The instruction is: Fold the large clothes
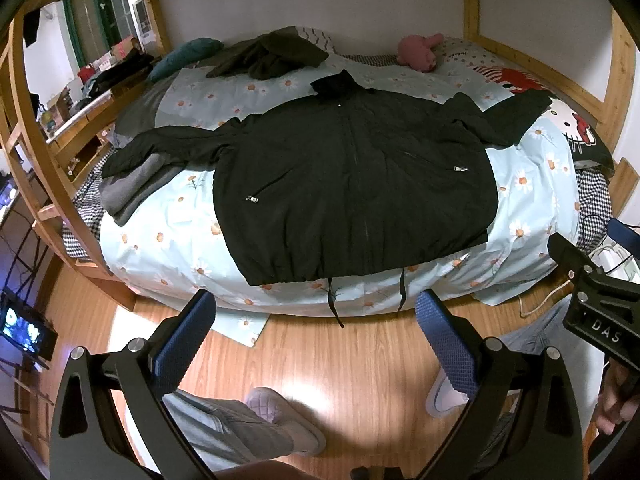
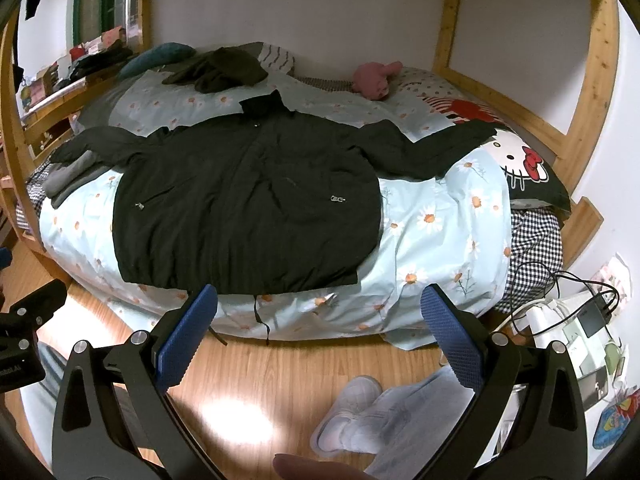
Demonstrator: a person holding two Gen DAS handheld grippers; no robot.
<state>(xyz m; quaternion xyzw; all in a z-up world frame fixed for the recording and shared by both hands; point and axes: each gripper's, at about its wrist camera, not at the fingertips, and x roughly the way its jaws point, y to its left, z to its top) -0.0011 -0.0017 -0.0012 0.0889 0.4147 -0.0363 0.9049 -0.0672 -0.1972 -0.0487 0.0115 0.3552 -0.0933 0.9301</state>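
Observation:
A large black jacket (image 1: 352, 184) (image 2: 248, 208) lies spread flat on the bed, front up, collar toward the wall, both sleeves stretched sideways and its hem drawcords hanging over the near edge. My left gripper (image 1: 316, 312) hangs open over the wooden floor, short of the bed's edge, nothing between its blue pads (image 1: 188, 340). My right gripper (image 2: 318, 308) is also open and empty, in front of the hem's right part. The right gripper's body (image 1: 600, 300) shows at the right edge of the left wrist view.
The bed has a daisy-print sheet (image 1: 160, 244) and a wooden frame (image 1: 48, 168). A dark green garment (image 1: 276, 54), folded grey clothes (image 1: 132, 188), a pink plush (image 1: 420, 52) and a cat-print pillow (image 2: 524, 164) lie on it. Cables and a power strip (image 2: 560, 304) sit right. A person's slippers (image 1: 288, 420) stand on the floor.

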